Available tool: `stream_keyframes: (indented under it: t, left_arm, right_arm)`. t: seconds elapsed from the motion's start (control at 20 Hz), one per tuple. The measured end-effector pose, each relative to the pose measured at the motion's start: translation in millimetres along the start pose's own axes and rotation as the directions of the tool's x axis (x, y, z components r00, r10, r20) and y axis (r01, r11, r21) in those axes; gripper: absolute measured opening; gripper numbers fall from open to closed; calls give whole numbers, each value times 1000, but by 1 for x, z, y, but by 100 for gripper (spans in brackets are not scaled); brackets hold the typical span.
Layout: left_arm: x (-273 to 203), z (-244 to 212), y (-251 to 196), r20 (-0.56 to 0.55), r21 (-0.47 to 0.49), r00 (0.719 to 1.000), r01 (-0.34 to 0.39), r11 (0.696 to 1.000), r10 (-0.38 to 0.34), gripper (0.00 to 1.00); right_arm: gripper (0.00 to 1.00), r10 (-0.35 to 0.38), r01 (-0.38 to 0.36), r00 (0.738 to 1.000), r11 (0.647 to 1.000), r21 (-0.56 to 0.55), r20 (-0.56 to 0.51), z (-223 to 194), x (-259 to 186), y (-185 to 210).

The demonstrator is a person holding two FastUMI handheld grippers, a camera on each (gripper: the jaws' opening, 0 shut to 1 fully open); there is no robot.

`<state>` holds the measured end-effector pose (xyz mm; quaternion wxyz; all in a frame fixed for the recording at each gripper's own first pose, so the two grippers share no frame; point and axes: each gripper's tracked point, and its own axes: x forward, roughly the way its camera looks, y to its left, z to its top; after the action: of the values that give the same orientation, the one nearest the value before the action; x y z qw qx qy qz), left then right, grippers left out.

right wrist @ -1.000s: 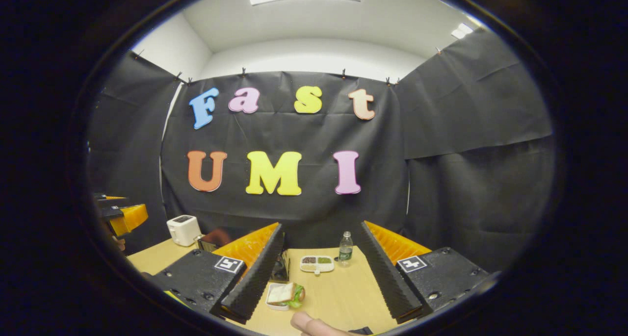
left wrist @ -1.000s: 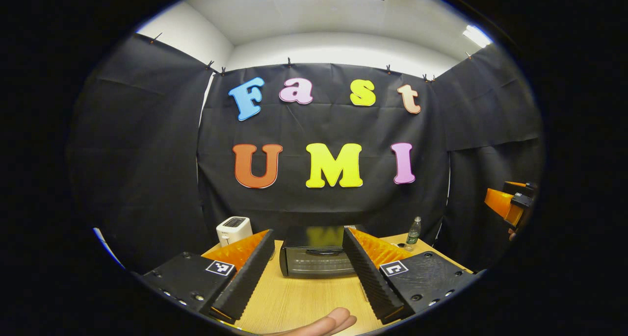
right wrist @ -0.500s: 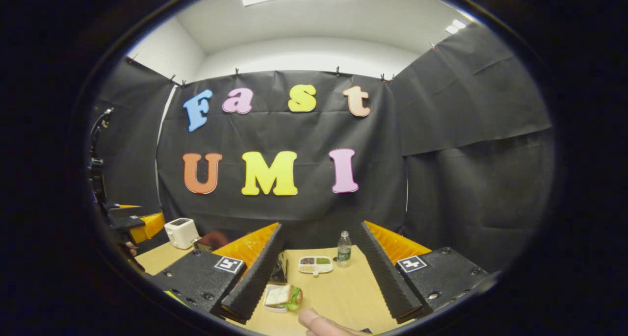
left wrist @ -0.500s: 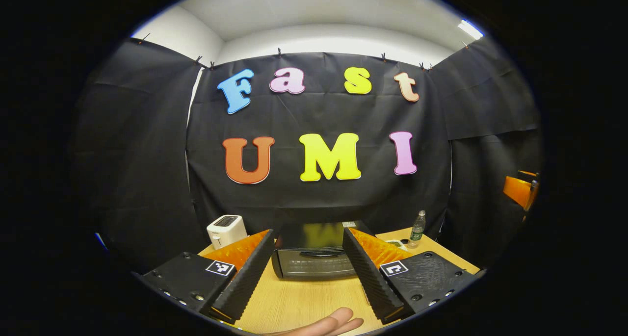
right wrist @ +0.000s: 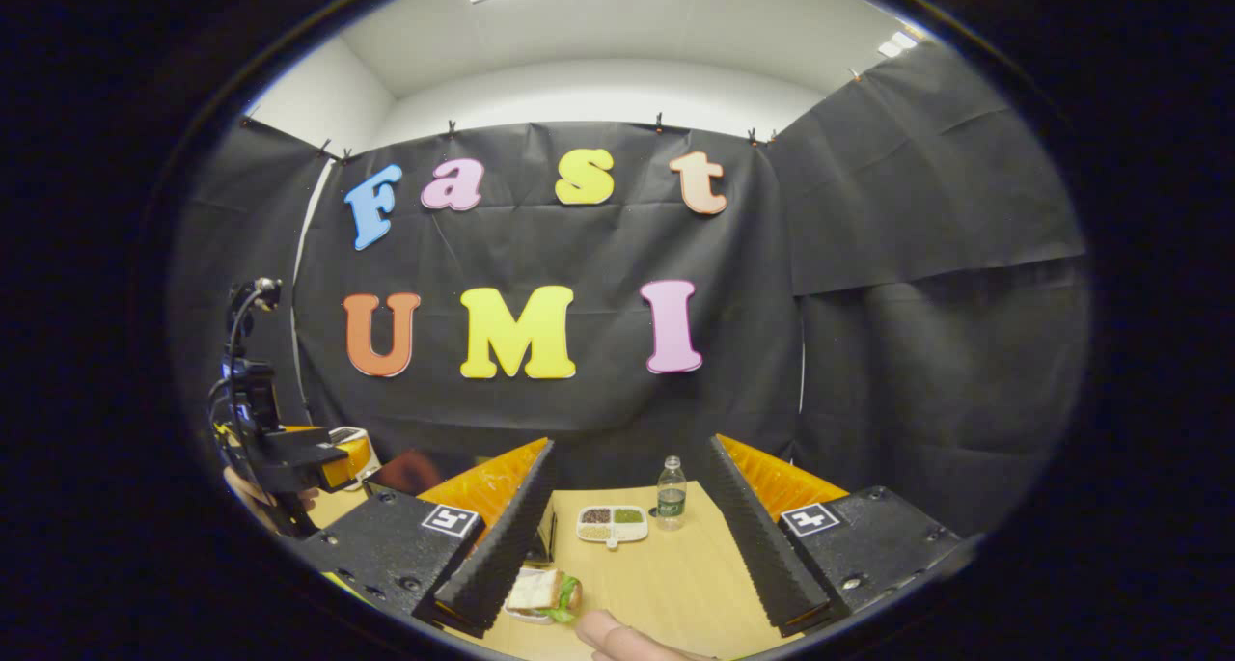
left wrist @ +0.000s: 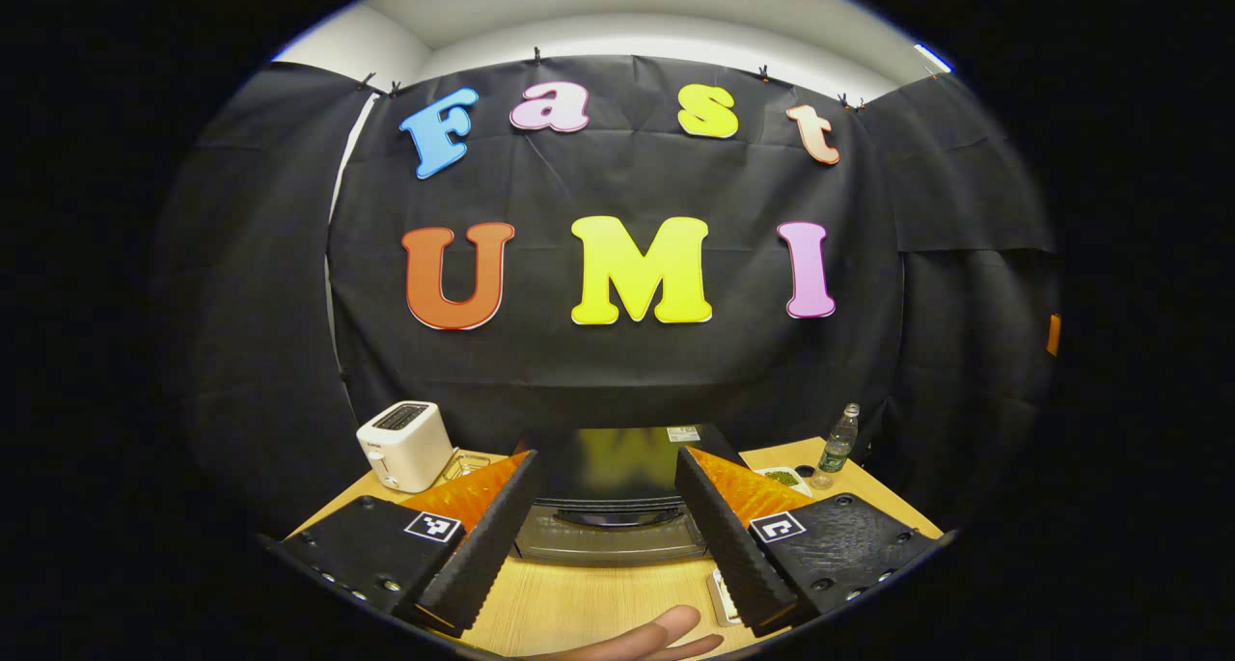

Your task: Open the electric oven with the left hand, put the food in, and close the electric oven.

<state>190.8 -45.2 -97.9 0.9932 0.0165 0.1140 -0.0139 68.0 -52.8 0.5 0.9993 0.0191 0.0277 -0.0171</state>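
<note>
Straight ahead of your left gripper [left wrist: 606, 531], framed between its two spread fingers, sits the electric oven [left wrist: 613, 507] on the desk [left wrist: 579, 603], its door shut and its handle running crosswise as a dark bar along the top of the door. That handle's long axis lies across your line of approach, so I judge the coming move turns on bringing the released, empty left gripper forward and down until the bar sits between the fingers; the oven is near but not yet touched. The left gripper is clearly the nearer one to the door. Your right gripper [right wrist: 632, 545] is likewise spread wide and holds nothing; the food, a sandwich [right wrist: 540, 593] on a small dish, lies on the desk just beside its left finger, low in the right gripper view. Further out in that view stand a divided snack tray [right wrist: 613, 523] and a water bottle [right wrist: 670, 494], well apart from the sandwich. Off to the oven's left in the left gripper view stands a white toaster [left wrist: 405, 444].
</note>
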Motion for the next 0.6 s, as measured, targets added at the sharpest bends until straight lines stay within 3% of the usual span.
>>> stream_keyframes:
  t: [0.05, 0.1, 0.6]
  left_arm:
    - [12, -7, 0, -21, 6, 1000, -2, 1000, 2, 93]
    - [23, -13, -1, -41, 16, 999, -3, 1000, 4, 93]
    - [86, -88, -15, -263, 47, 965, -2, 999, 14, 96]
  right_arm:
    - [90, -3, 3, 1000, 1000, 6, -6, 1, 4, -3]
    - [99, -15, 15, 1000, 1000, 6, 2, 5, 9, -9]
    - [99, -9, 8, 1000, 1000, 26, 23, 7, 12, -26]
